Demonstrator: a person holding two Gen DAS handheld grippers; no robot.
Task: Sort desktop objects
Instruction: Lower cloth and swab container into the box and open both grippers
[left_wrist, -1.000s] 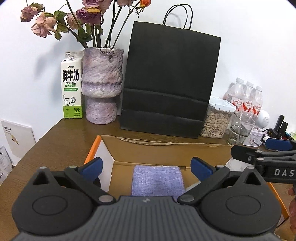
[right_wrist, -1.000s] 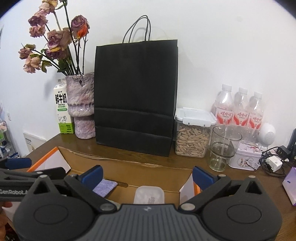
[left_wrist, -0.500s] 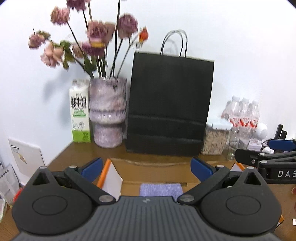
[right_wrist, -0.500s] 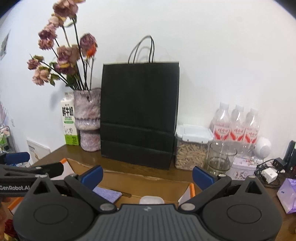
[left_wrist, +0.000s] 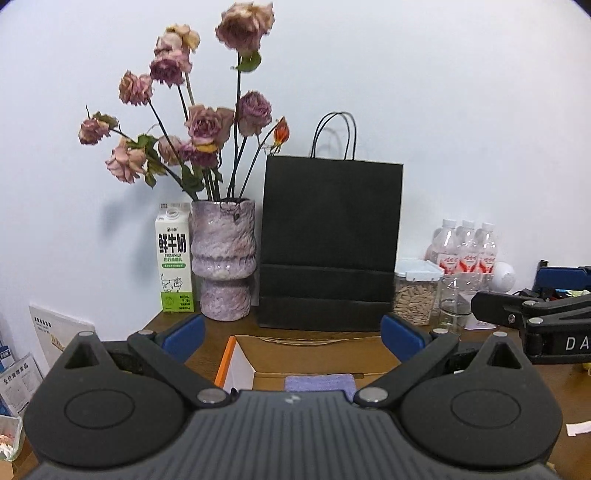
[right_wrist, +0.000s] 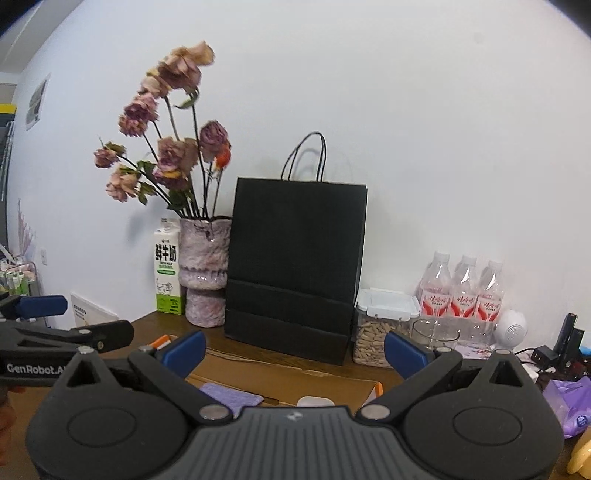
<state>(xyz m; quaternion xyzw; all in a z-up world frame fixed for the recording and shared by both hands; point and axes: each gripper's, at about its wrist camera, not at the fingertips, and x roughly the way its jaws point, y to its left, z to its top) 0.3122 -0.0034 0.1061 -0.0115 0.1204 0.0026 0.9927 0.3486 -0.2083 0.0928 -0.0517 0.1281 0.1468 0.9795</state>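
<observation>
White wall behind; low in frame, left gripper (left_wrist: 291, 338) and right gripper (right_wrist: 293, 350) gape wide (both empty) over the cardboard box (left_wrist: 314, 356).

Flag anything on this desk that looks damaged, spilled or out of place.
Only the roses in the vase stand out: their heads look withered and faded. Nothing looks spilled; the milk carton and black paper bag stand upright.

A gripper (right_wrist: 293, 350) with blue-tipped fingers spread wide and nothing between them hangs over an open cardboard box (right_wrist: 288, 380) on a wooden table (right_wrist: 155, 323). A purple cloth (right_wrist: 231, 397) and a small white container (right_wrist: 314, 401) lie inside the box. Behind it stand a black paper bag (right_wrist: 295, 266), a vase (right_wrist: 203, 269) of dried roses, a milk carton (right_wrist: 168, 273), a jar of seeds (right_wrist: 384, 326), a glass (right_wrist: 434, 334) and three water bottles (right_wrist: 463, 291). A second gripper (right_wrist: 55, 332) reaches in from the left edge.
</observation>
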